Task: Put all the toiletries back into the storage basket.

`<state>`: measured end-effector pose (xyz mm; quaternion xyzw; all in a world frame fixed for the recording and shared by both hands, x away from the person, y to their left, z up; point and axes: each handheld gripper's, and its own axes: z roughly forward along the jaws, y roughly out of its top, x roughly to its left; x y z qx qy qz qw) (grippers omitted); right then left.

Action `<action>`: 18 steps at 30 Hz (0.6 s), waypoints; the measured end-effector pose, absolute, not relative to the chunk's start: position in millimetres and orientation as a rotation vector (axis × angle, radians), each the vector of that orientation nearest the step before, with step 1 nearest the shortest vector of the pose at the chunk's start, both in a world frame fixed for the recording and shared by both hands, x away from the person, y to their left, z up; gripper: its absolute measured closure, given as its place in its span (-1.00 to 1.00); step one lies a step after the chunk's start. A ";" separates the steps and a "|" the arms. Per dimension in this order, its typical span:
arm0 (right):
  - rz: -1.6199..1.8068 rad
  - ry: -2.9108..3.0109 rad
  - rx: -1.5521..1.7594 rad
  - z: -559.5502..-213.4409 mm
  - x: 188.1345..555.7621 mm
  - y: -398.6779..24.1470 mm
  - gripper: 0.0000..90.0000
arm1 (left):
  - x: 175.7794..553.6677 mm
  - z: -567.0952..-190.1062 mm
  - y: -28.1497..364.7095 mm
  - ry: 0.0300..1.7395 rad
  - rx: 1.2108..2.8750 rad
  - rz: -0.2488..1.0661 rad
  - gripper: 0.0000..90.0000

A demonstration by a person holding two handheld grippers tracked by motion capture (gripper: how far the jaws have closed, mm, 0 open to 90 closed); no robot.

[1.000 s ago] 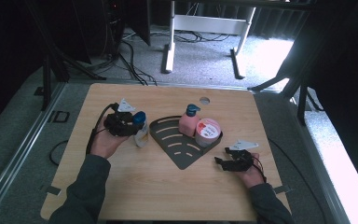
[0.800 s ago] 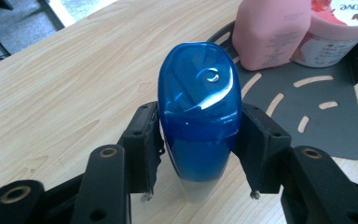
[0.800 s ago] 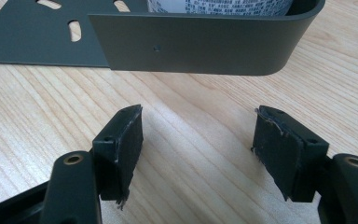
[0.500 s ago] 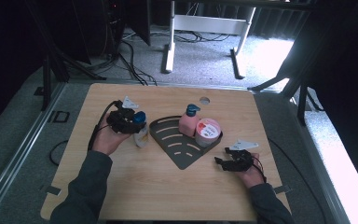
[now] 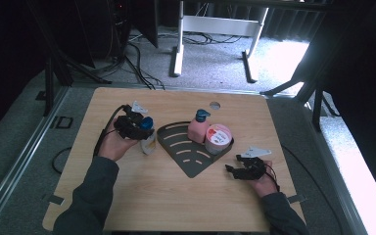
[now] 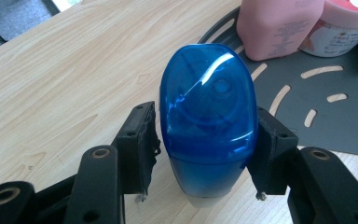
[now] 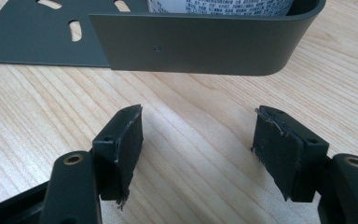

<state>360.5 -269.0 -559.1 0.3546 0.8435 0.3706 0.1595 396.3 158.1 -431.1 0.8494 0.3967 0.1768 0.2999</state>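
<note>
A pale bottle with a blue cap [image 5: 147, 133] [image 6: 205, 116] stands upright on the wooden table [image 5: 142, 196], just left of a dark grey fan-shaped tray [image 5: 186, 152] [image 6: 326, 121]. My left gripper [image 5: 144, 131] [image 6: 205, 151] straddles the cap. Its jaws have just been opening: the right pad [image 6: 266, 154] lies against the cap, while a thin gap shows at the left pad [image 6: 140, 149]. A pink bottle [image 5: 197, 129] [image 6: 279, 28] and a pink jar [image 5: 219, 139] stand in the tray. My right gripper [image 5: 232, 170] [image 7: 198, 140] rests open and empty before the tray's curved wall [image 7: 191, 46].
A round hole [image 5: 215, 105] is cut in the tabletop near the far edge. Beyond the table are a grey carpet with cables and a white desk frame [image 5: 210, 24]. Bare wood lies between the two hands at the front.
</note>
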 end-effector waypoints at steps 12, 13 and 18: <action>1.059 2.411 1.015 -559.0 360.5 -268.9 -0.27 | 400.3 -431.4 152.2 1.062 2.298 0.462 0.09; 1.059 2.411 1.014 -559.1 360.5 -269.0 -0.27 | 400.8 -431.9 152.0 1.063 2.304 0.459 0.09; 1.059 2.412 1.013 -559.0 360.5 -269.0 -0.27 | 403.1 -434.5 151.3 1.073 2.327 0.440 0.10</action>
